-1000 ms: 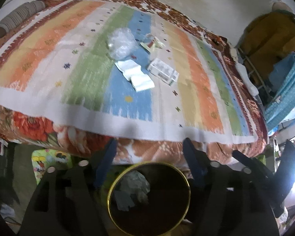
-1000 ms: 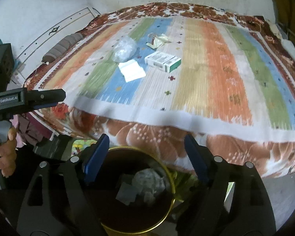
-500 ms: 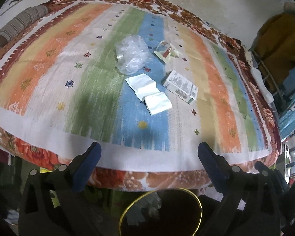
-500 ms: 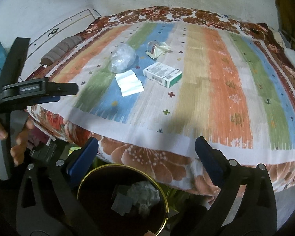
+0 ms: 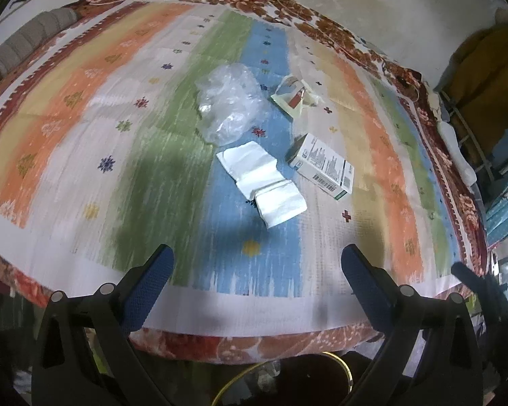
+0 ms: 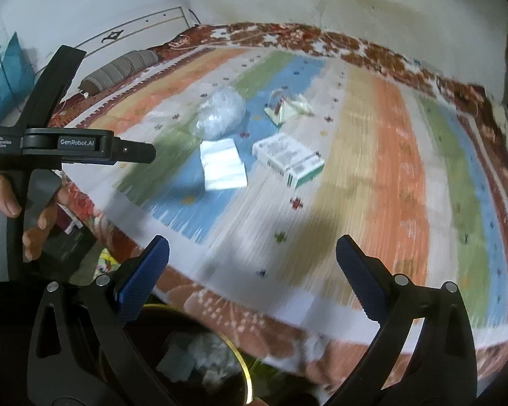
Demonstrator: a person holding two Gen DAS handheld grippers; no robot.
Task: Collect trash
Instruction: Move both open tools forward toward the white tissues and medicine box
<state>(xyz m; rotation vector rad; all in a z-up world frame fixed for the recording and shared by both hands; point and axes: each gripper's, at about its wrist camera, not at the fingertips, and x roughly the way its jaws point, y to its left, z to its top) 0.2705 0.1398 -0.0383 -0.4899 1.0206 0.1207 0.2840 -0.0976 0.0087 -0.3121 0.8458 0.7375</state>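
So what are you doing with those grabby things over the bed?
Picking up trash. Both the left gripper and right gripper are open and empty above the bed's edge. A plastic bag, folded paper, small box and wrapper lie on the striped blanket. The bin below holds some trash.

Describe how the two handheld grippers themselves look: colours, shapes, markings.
Both grippers, left and right, have black skeletal frames with triangular cut-outs, silver rivets and blue textured finger pads. In the right wrist view, the left unit's black body carries white "GenRobot.AI" lettering, held by a bare hand.
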